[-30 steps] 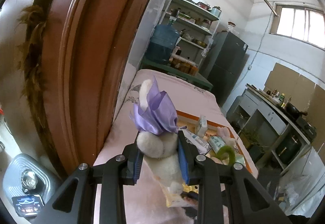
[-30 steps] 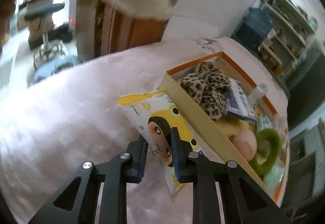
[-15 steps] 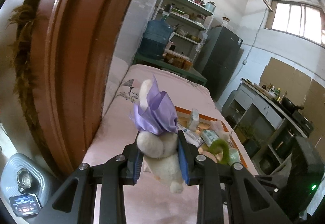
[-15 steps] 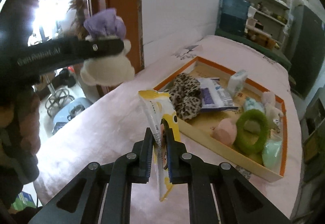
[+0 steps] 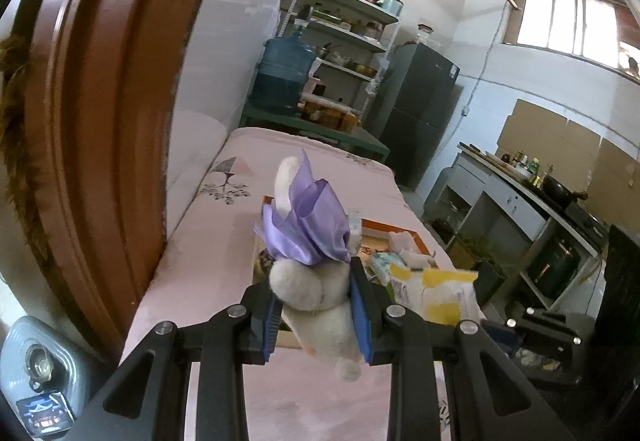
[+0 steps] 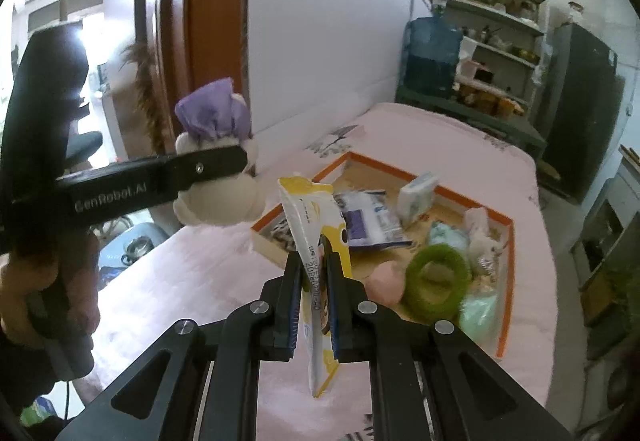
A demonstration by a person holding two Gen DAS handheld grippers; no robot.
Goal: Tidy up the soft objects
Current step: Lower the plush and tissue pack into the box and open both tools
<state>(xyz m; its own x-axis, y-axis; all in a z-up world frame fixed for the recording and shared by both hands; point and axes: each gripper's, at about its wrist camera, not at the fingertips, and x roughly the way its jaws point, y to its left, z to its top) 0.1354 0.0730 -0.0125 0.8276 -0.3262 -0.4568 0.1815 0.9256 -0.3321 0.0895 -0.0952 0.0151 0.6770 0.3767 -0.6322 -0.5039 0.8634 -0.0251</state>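
While the left gripper (image 5: 316,305) clamps the plush bunny (image 5: 316,293) and the right gripper (image 6: 314,297) pinches the yellow packet (image 6: 316,241) — both aloft — the carry step runs; next, lower each into the orange-rimmed tray (image 6: 505,281).

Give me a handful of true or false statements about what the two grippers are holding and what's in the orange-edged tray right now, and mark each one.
1. The left gripper is clamped on a white plush toy with a purple bow. True.
2. The right gripper is empty. False: it is shut on a yellow and white packet.
3. A green ring lies in the orange-edged tray. True.
4. The packet lies flat on the pink cover. False: it is held up off the cover, edge-on between the pads.
5. The tray holds nothing. False: besides the ring, a pink ball and a purple and white pouch lie in it.
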